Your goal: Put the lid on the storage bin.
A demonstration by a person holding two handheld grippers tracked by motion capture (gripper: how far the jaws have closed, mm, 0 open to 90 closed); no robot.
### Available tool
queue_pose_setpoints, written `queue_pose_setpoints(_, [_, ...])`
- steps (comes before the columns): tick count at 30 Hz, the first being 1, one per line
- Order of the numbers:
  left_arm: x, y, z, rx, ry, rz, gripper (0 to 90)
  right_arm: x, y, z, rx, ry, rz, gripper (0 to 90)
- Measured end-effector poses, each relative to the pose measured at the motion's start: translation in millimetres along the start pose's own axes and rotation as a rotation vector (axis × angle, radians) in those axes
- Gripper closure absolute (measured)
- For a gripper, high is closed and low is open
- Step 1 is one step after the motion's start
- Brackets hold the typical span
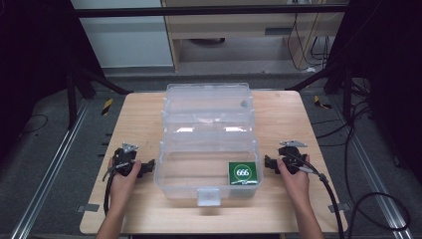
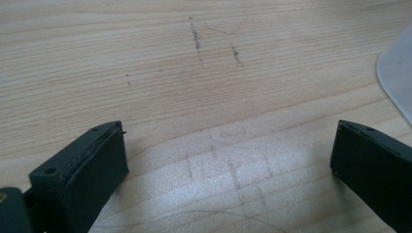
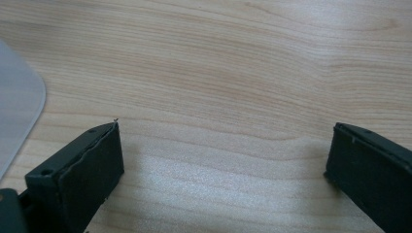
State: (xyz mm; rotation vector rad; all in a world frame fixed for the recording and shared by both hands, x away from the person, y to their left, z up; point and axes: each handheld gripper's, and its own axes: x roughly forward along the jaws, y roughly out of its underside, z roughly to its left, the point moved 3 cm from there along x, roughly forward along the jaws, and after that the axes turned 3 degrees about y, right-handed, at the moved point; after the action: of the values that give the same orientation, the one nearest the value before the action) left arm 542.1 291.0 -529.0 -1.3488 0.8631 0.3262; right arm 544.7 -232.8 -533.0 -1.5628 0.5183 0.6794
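Observation:
A clear plastic box (image 1: 164,169) with its tiered trays folded back stands open in the middle of the wooden table (image 1: 139,119). Inside its lower bin, at the front right corner, lies a green pack (image 1: 242,173) marked 666. My left gripper (image 1: 148,166) rests on the table just left of the box, open, jaws wide apart over bare wood (image 2: 228,145). My right gripper (image 1: 267,163) rests just right of the box, open too, with nothing between its jaws (image 3: 223,150). A corner of the box (image 2: 396,73) shows at the edge of the left gripper view.
The box's white latch (image 1: 208,197) faces the table's front edge. A rounded corner of the box (image 3: 17,107) shows at the left of the right gripper view. Cables (image 1: 343,209) trail off the table's right side. Black frame legs (image 1: 74,84) stand at the back.

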Motion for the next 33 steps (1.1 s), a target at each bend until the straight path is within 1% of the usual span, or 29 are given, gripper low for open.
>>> queue_pose_setpoints(2, [-0.9,0.8,-0.6,0.026,0.028,-0.001,0.0,0.0,0.0,-0.1,-0.001,0.0,0.0,0.3])
queue_pose_setpoints(3, [-2.5,1.8,-0.8,0.045,0.044,-0.005,0.2,0.0,0.0,-0.1,-0.001,0.0,0.0,0.3])
queue_pose_setpoints(5, [-6.6,2.1,-1.1,0.067,0.062,-0.02,4.3,-0.1,0.0,-0.2,-0.002,-0.001,0.0,0.3])
queue_pose_setpoints(6, [-9.9,1.1,-0.5,0.09,0.057,-0.03,4.1,-0.1,0.1,-0.3,-0.004,-0.003,0.0,0.3])
queue_pose_setpoints(7, [-13.0,0.0,0.3,0.103,0.051,-0.043,3.8,-0.2,0.1,-0.8,-0.011,-0.005,-0.001,0.3])
queue_pose_setpoints(8, [-19.7,-2.4,1.9,0.119,0.043,-0.061,3.7,-0.3,0.3,-1.2,-0.016,-0.011,-0.002,0.3])
queue_pose_setpoints(10, [-31.7,-5.8,3.3,0.125,0.053,-0.09,3.3,-1.4,1.3,-2.9,-0.038,-0.034,-0.001,0.6])
queue_pose_setpoints(11, [-37.8,-6.9,3.4,0.152,0.061,-0.094,2.6,-3.0,1.4,-4.4,-0.052,-0.043,0.013,1.2])
queue_pose_setpoints(12, [-44.2,-8.4,3.6,0.191,0.066,-0.089,2.2,-5.4,0.8,-6.3,-0.074,-0.047,0.031,3.3])
queue_pose_setpoints(13, [-49.5,-10.0,3.9,0.214,0.07,-0.084,2.4,-8.9,-0.6,-8.2,-0.115,-0.035,0.04,6.1])
queue_pose_setpoints(14, [-49.5,-10.0,3.9,0.214,0.07,-0.084,2.4,-12.3,-1.9,-9.1,-0.151,-0.012,0.043,6.2])
queue_pose_setpoints(15, [-65.8,-16.7,4.3,0.246,0.094,-0.093,2.3,-19.0,-4.8,-10.4,-0.216,0.015,0.039,4.4])
queue_pose_setpoints(16, [-73.2,-20.0,3.6,0.26,0.113,-0.089,2.2,-24.8,-7.7,-11.3,-0.264,0.015,0.045,4.5])
queue_pose_setpoints(18, [-86.0,-26.8,0.3,0.306,0.148,-0.074,2.4,-37.4,-16.0,-12.3,-0.329,0.02,0.044,6.4])
queue_pose_setpoints(19, [-89.9,-29.4,-1.3,0.325,0.151,-0.073,3.2,-43.7,-20.7,-12.3,-0.359,0.028,0.042,6.5])
queue_pose_setpoints(20, [-95.1,-33.7,-4.5,0.351,0.164,-0.065,3.3,-48.1,-24.5,-12.1,-0.378,0.032,0.043,6.5])
queue_pose_setpoints(21, [-98.8,-37.1,-7.2,0.368,0.18,-0.06,3.3,-55.5,-31.1,-10.9,-0.398,0.028,0.051,6.6])
queue_pose_setpoints(23, [-105.2,-43.6,-13.5,0.389,0.213,-0.066,4.2,-67.5,-42.5,-7.5,-0.422,0.011,0.047,8.5])
queue_pose_setpoints(27, [-116.2,-54.3,-27.9,0.426,0.266,-0.069,4.2,-90.0,-66.7,2.0,-0.492,-0.001,0.029,12.3])
queue_pose_setpoints(29, [-121.1,-58.5,-37.4,0.458,0.291,-0.061,4.2,-100.8,-80.8,6.2,-0.523,-0.013,0.018,16.1])
queue_pose_setpoints(31, [-125.4,-62.6,-48.0,0.493,0.308,-0.051,4.2,-110.6,-95.2,10.9,-0.545,-0.023,0.004,17.4])
queue_pose_setpoints(33, [-129.7,-65.7,-57.6,0.517,0.323,-0.044,4.2,-119.7,-108.4,17.2,-0.582,-0.044,-0.003,24.0])
